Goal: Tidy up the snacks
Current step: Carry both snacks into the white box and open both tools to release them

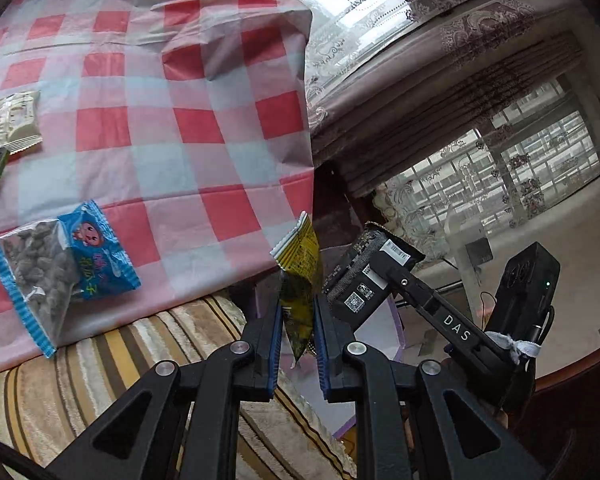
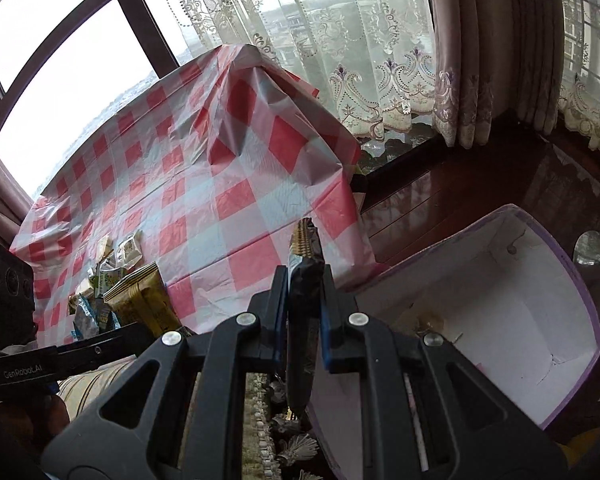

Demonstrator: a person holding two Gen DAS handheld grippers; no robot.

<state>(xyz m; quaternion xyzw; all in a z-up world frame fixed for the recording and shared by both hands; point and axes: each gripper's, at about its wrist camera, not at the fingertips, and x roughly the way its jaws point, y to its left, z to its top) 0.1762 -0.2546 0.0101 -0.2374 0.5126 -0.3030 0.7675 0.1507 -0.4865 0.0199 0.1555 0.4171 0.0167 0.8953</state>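
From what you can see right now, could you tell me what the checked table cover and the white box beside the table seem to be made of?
The checked table cover looks like thin plastic sheeting: it has a slight sheen and sharp creases. The white box appears to be cardboard or paperboard with a matte white inside, folded seams and a lilac rim, though its outer finish is hardly visible.

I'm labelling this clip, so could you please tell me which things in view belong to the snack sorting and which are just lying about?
Part of the job:
- yellow snack packet in the left gripper
- black snack packet in the right gripper
- blue seed packet
- white snack packet
- white-lined box

Just lying about:
- checked tablecloth
- lace curtain
- striped cushion
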